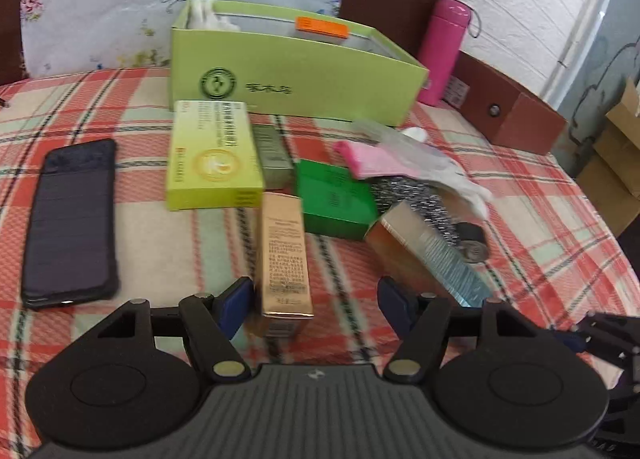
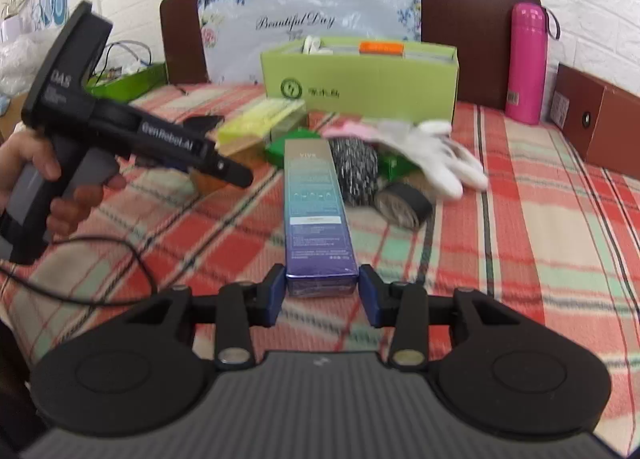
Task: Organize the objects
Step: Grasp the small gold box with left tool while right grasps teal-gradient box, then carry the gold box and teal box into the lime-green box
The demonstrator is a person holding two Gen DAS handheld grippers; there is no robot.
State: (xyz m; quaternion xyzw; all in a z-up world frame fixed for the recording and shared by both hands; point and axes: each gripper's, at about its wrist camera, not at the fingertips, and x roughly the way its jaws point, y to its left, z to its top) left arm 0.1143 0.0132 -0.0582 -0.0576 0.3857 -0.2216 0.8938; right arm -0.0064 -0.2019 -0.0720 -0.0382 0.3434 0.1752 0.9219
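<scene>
Clutter mostly unsorted in front of green box [image 1: 296,75] on bed: left claw [image 1: 316,303] open around gold carton [image 1: 286,255], right claw [image 2: 322,293] open, straddling blue carton [image 2: 318,215], neither gripped yet.

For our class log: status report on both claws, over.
Left claw open around gold box. Right claw open, straddling blue box. Green bin beyond clutter.
</scene>
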